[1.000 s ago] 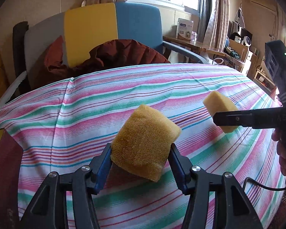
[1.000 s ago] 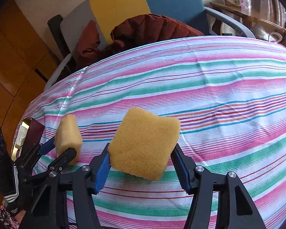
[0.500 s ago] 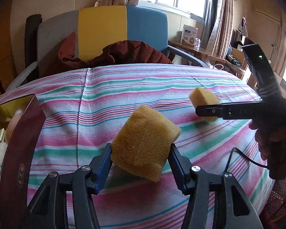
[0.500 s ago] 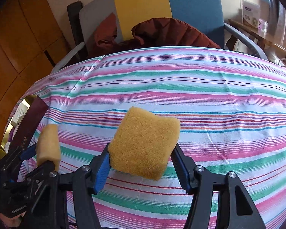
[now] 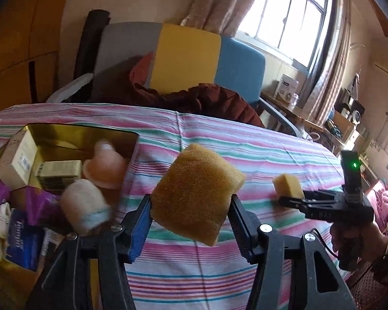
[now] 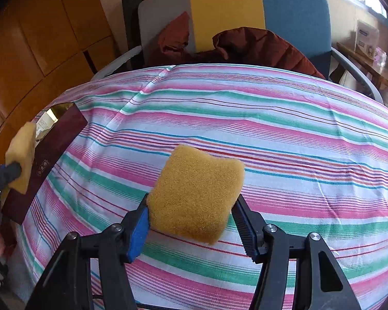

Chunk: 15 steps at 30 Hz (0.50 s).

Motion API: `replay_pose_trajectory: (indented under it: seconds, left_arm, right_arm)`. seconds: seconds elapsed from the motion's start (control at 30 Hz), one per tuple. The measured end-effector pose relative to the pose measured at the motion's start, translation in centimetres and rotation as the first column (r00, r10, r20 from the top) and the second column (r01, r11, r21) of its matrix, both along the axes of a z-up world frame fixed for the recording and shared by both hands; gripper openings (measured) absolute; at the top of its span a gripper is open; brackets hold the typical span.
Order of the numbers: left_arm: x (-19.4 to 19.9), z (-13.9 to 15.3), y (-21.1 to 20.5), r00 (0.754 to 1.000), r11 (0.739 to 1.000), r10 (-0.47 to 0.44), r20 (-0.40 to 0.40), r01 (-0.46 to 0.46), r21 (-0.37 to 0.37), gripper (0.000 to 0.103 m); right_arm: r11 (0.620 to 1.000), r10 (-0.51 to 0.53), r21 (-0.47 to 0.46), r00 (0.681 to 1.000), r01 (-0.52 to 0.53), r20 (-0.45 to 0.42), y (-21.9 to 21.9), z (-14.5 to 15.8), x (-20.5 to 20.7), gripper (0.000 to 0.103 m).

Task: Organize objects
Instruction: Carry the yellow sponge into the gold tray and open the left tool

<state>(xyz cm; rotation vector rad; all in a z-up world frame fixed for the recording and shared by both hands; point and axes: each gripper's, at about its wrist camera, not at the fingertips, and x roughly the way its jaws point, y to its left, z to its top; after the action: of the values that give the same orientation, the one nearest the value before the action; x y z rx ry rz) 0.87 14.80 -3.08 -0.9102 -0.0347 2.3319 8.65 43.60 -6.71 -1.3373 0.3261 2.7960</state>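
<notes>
Tabletop: lying under a cloth striped pink, green, blue and white, filling most of both views.

Chair: standing at the tabletop's far edge, its back panelled grey, yellow and blue; a dark red jacket is lying heaped on its seat.

Window: glowing beyond the tabletop's far right, curtains hanging on either side; wood panelling is running along the far left.

Open box: sitting at the tabletop's left edge, dark red outside, gold inside, holding small cartons and pale soft items, blurred.

Left gripper: hovering over the tabletop just right of the box, its fingers pinching a yellow-brown sponge.

Right gripper: hovering over the tabletop's middle, its fingers pinching a second sponge of the same kind.
</notes>
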Motion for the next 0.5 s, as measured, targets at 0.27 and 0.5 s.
replay_pose_trajectory:
  seconds: [0.27,0.5]
  left_arm:
    - [-5.5,1.2,-8.4,0.970,0.971,0.240,0.024,-0.240,-0.003,0.058]
    - [-9.7,-0.5,-13.8,0.925,0.933,0.360,0.126,-0.355,-0.056,0.058]
  right_arm:
    - [0.999,0.044,0.003,0.999,-0.044,-0.025,-1.6,0.1,0.1,0.061]
    - [0.998,0.056,0.003,0.998,-0.056,-0.019,-2.1,-0.1,0.0,0.061]
